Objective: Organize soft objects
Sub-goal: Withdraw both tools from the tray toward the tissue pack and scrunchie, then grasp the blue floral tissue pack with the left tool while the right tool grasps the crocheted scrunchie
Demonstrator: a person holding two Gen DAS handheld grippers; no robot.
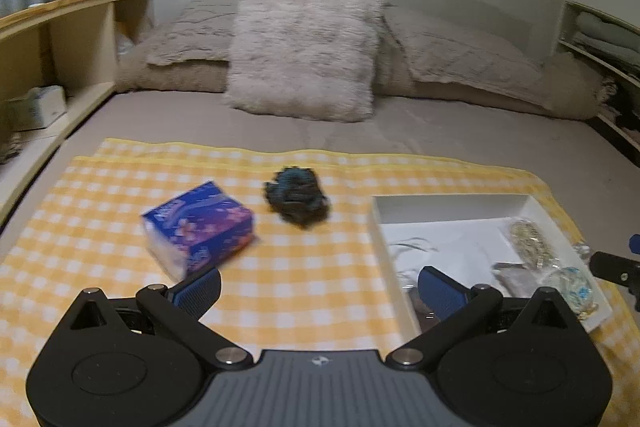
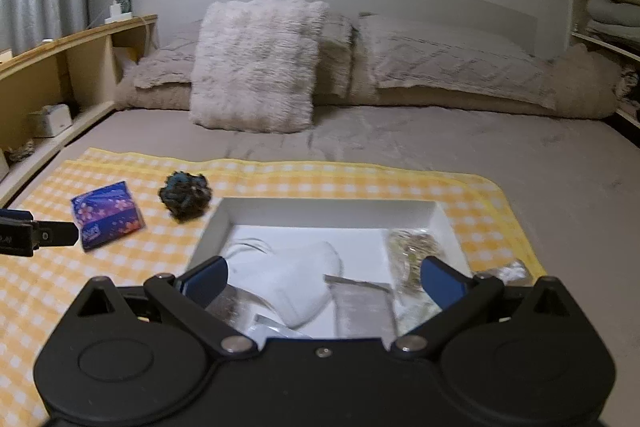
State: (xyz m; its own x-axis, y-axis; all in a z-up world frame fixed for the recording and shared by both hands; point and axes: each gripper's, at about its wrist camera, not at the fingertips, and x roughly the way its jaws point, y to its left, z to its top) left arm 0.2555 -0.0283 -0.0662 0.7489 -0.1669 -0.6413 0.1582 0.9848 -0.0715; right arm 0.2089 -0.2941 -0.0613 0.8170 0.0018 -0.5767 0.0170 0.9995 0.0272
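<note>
- My left claw (image 1: 320, 287) hangs spread wide and empty over the yellow-and-white checked cloth (image 1: 300, 287) laid across the bed; its blue fingertips (image 1: 200, 289) carry nothing.
- My right claw (image 2: 324, 279) is likewise spread and empty, poised above the near end of the shallow white rectangular tray (image 2: 208, 227).
- Two things lie loose on the cloth, left of the tray: a blue, flower-printed soft pack of tissues (image 1: 200, 225) and a dark teal-and-black fuzzy bundle (image 1: 298, 197), perhaps a scrunchie or a knot of yarn; I cannot tell which.
- In the tray I make out a white folded cloth or sock (image 2: 304, 283), a grey flat packet (image 2: 364, 307) and a clear bag of pale, beady contents (image 2: 412, 255); the details are blurred.
- I judge the tissue pack light and yielding; it should crush under a hard squeeze and its wrapper looks slick, so I would take it across the short sides at mid-length, closing gently.
- The fuzzy bundle looks very light, limp and grippy; I would pinch it through the thick middle, since a strand caught at the edge may simply unravel or dangle.
- The tissue pack sits just beyond my left fingertip, so I reckon the left side suits it; the bundle lies between pack and tray, near the tray's far-left corner.
</note>
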